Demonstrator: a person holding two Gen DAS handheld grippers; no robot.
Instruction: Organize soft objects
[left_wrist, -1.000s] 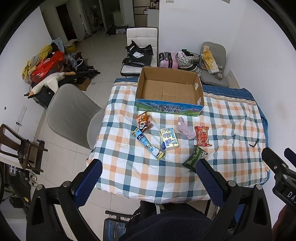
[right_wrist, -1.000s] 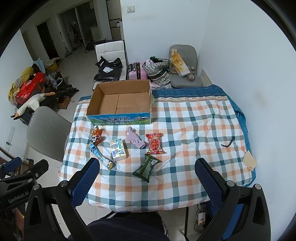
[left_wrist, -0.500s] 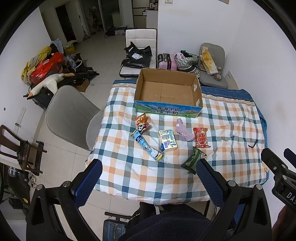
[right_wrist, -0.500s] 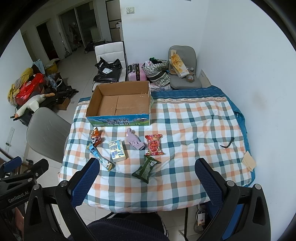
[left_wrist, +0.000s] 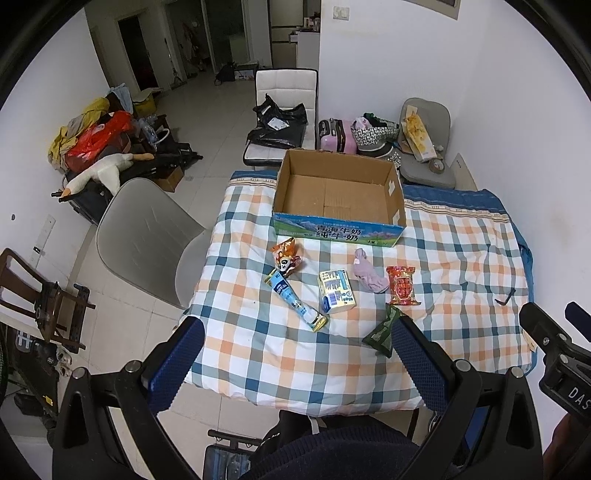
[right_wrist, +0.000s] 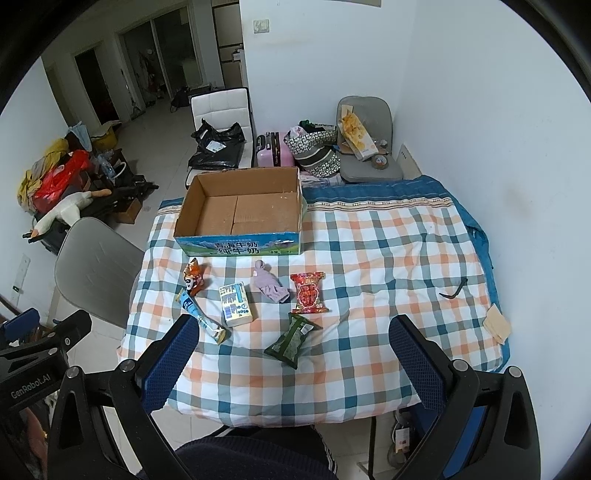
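Note:
On the checked tablecloth (left_wrist: 461, 251) an open cardboard box (left_wrist: 338, 195) (right_wrist: 240, 210) stands at the far side with nothing in it. In front of it lie an orange snack bag (left_wrist: 286, 254), a blue tube pack (left_wrist: 295, 299), a white and yellow carton (left_wrist: 336, 291), a lilac soft cloth (left_wrist: 367, 275) (right_wrist: 269, 286), a red pack (left_wrist: 402, 286) and a green pack (left_wrist: 382, 330) (right_wrist: 291, 338). My left gripper (left_wrist: 297, 360) and right gripper (right_wrist: 293, 362) hover open above the table's near edge. Neither holds anything.
A grey chair (left_wrist: 147, 236) stands at the table's left side and a white chair (left_wrist: 284, 110) beyond it. A thin black item (right_wrist: 452, 290) and tan paper (right_wrist: 496, 323) lie near the right edge. The white wall is close on the right. Bags pile on the floor at far left.
Both views have drifted slightly, so the table sits a little lower in frame. The objects on the cloth have not moved and both grippers stay open.

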